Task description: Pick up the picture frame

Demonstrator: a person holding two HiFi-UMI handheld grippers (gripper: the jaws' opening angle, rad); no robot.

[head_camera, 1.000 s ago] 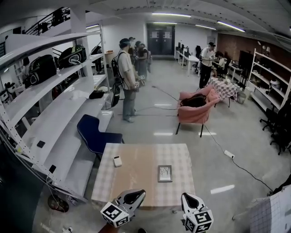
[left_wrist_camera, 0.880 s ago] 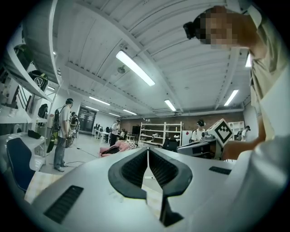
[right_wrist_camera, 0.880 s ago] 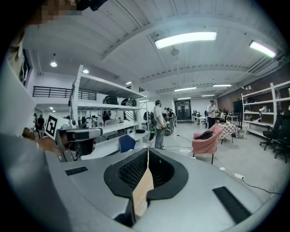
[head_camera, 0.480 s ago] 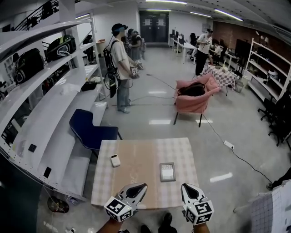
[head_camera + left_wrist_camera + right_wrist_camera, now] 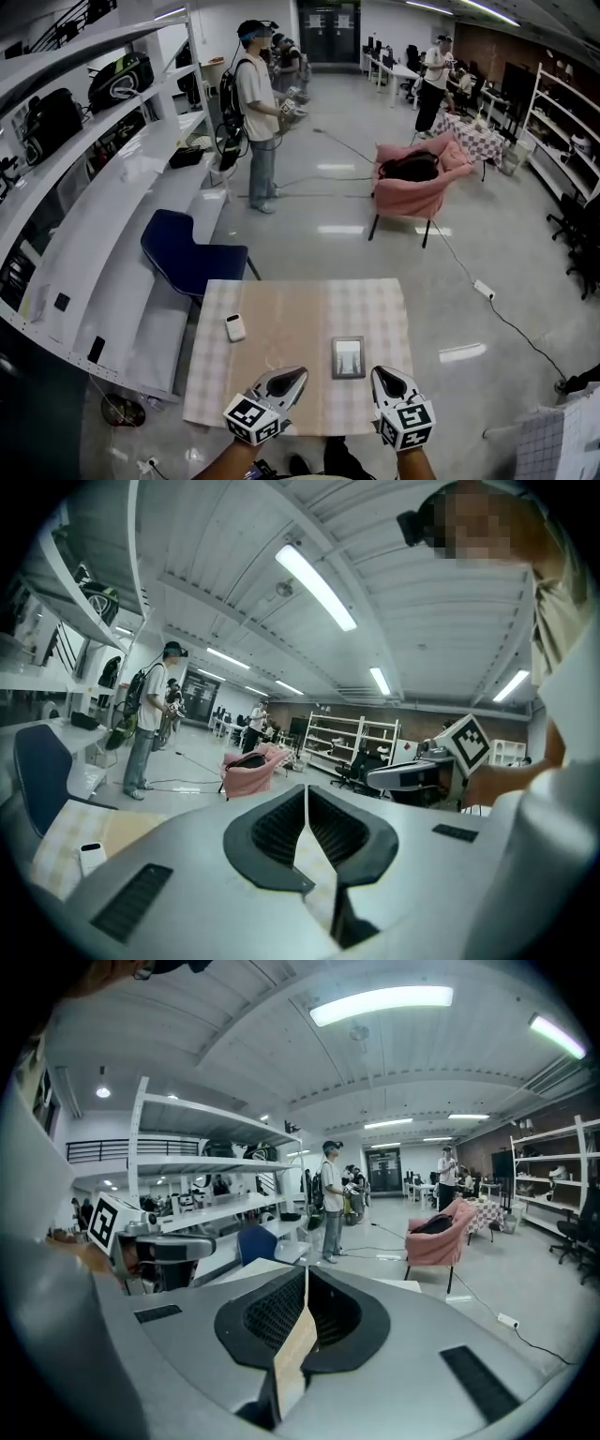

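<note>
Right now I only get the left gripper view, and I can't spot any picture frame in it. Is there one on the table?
Observer: Yes. The head view shows the frame lying flat on the table, near the front edge and right of the middle.
Operator: Which gripper is closer to it?
Observer: The right gripper. Its tip is just right of the frame's near corner and doesn't touch it. The left gripper is further off, on the frame's left.
Operator: Is the right one open, ready to grab?
Observer: No. In the right gripper view its jaws are together with nothing between them.
</note>
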